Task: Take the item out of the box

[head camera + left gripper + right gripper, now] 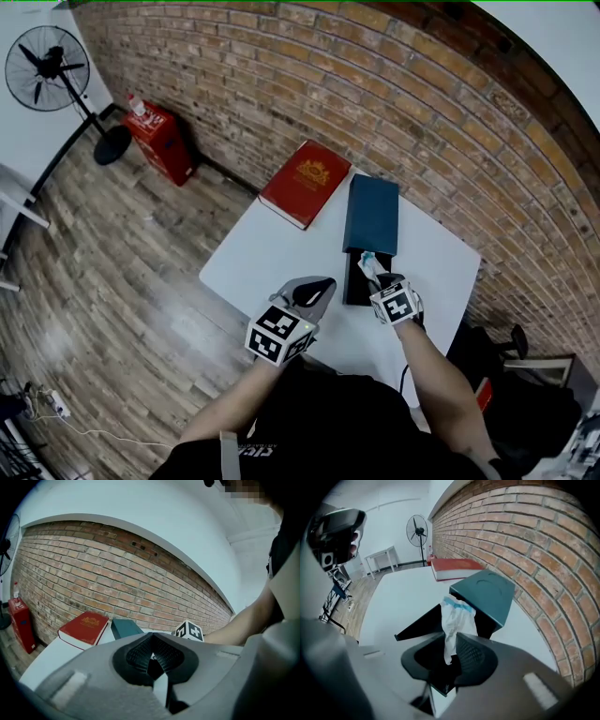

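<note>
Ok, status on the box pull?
Left gripper shut, empty. Right gripper shut on the white cloth item, lifted over the open black box. Nothing in the way.

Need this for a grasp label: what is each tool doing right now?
Left tool: closed, empty.
Right tool: closed on the white item.

- White cloth (pixel 454 616) fills the gap between the right gripper's (pixel 451 641) fingers (pixel 471 656).
- Just ahead of the fingers: open black box (pixel 423 626), teal lid (pixel 487 595) covering its far end.
- Left of the fingers: bare tabletop (pixel 403 597), free up to the red book (pixel 454 568).
- Right of them: brick wall (pixel 525 541) close by.
</note>
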Demonstrator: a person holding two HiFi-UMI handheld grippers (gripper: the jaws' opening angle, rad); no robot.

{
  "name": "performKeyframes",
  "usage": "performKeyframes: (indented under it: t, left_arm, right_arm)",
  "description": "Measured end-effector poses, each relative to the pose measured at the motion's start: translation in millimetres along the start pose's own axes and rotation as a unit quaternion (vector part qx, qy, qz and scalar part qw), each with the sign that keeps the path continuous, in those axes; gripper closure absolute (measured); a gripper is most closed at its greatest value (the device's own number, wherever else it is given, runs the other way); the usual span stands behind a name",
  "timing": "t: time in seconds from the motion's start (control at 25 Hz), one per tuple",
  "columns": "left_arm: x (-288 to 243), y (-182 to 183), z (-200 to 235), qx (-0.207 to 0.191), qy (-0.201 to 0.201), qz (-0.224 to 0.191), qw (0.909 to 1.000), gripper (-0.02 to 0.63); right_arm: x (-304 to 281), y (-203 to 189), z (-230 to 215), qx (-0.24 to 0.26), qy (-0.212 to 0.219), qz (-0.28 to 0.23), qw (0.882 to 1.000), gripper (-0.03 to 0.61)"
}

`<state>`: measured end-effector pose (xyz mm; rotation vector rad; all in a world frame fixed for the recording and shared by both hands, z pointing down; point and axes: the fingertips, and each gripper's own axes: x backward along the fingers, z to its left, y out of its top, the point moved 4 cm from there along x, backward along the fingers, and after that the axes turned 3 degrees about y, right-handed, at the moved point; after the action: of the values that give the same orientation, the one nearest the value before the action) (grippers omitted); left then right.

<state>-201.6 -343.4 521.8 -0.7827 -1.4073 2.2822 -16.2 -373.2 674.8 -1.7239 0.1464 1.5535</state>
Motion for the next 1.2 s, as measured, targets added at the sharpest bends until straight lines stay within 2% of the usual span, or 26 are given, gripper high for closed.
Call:
performKeyframes:
  t: [0.28, 0.6, 0.92, 1.2]
  left_arm:
    - [-25.8, 8.9, -34.7, -0.007, 0.003, -0.009, 0.9999, 0.607]
    - [-59.9, 19.4, -74.2, -0.014, 0.016, -0.020, 0.9996, 0.607]
    - [-85.9, 33.8, -117.9, -0.043, 0.009, -0.019, 0.9988, 0.607]
    - [-101.1, 44.1, -141.6, -0.060, -0.003, -0.017, 0.9981, 0.607]
  right_arm:
    - [44.5, -5.7, -18.0, -0.010, 0.015, -0.064, 0.998, 0.517]
    - [114.3, -30.7, -40.1, -0.031, 0.035, -0.144, 0.988, 0.520]
    - [184.3, -78.4, -52.2, -0.092, 0.047, -0.250, 0.963, 0.523]
    - [232.1, -110.5, -64.5, -0.125, 0.033, -0.299, 0.946, 0.523]
